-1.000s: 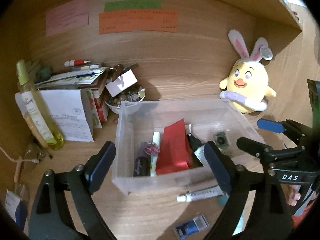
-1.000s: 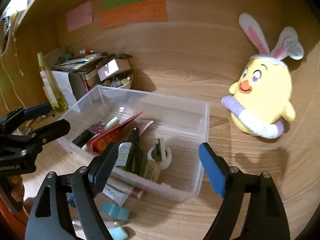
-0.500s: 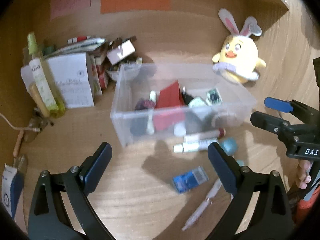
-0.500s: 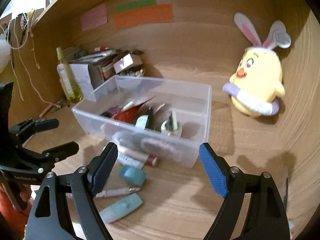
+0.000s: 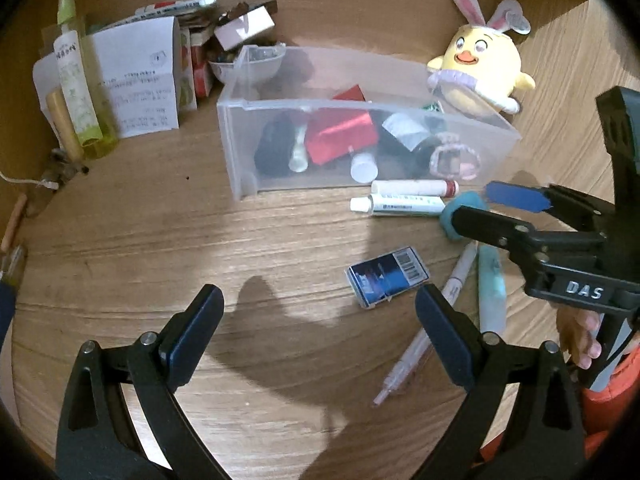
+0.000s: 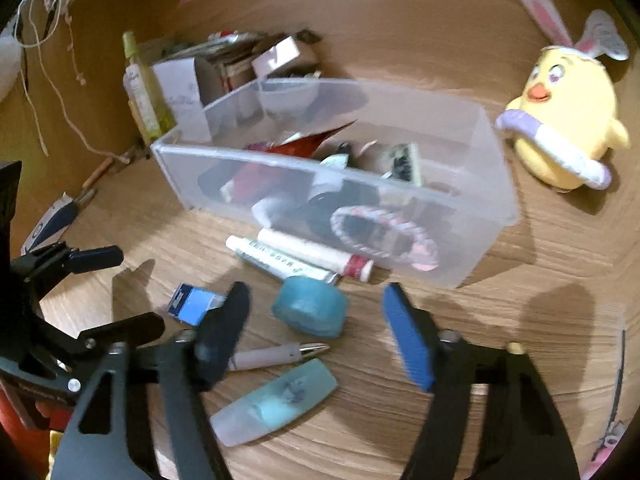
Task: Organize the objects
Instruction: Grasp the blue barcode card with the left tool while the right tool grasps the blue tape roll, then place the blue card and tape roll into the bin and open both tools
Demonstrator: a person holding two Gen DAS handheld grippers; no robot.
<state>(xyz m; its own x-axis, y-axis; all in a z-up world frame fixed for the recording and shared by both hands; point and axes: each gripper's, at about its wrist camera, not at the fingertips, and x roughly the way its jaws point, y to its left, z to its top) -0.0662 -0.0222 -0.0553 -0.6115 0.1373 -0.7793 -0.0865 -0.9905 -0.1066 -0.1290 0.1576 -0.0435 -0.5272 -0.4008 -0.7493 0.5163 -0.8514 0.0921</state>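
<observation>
Right gripper (image 6: 316,340): jaws part open and just been closing, with nothing pressed between the pads; it hangs over the teal round tape dispenser (image 6: 310,312), which lies on the brown wooden desk (image 6: 520,300). Left gripper (image 5: 320,336): jaws spread wide, empty, above bare desk near the small blue barcoded box (image 5: 386,276). The clear plastic bin (image 5: 360,184) stands behind, holding a red packet (image 5: 344,134) and assorted small items. Two white tubes (image 5: 400,198) lie side by side against its front wall. A white pen (image 6: 276,354) and a pale teal flat bottle (image 6: 276,402) lie near the dispenser. A yellow plush chick with rabbit ears (image 6: 564,120) sits right of the bin.
</observation>
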